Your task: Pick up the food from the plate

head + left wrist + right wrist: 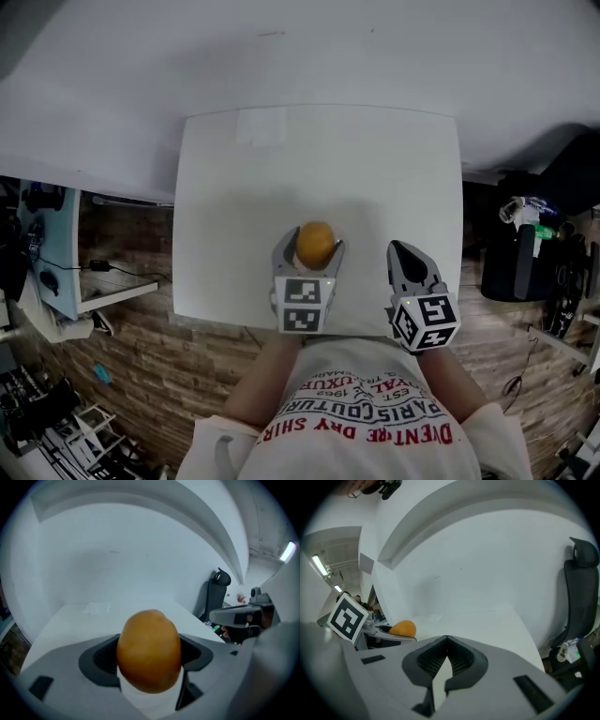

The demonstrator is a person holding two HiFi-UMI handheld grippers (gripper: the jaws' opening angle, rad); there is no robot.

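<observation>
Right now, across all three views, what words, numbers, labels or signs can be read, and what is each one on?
"PARIS COUTURE": red print on the person's white T-shirt, upside down in the head view.
"DRY SHIR": another line on the same shirt; its other letters are unsure.
Smaller shirt lines: too small to read.
Left gripper and right gripper: black-and-white square markers, no words.
Orange rounded food between the left jaws: no print.

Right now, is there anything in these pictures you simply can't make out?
- Underside of the food: in the left gripper view, hidden by the left tongs that grip it.
- Whether the food is lifted off the table: the head view looks steeply down, so no gap would show.
- What the food is: round and orange, no more detail.
- Clutter right of the table: head view, too dark and small.
</observation>
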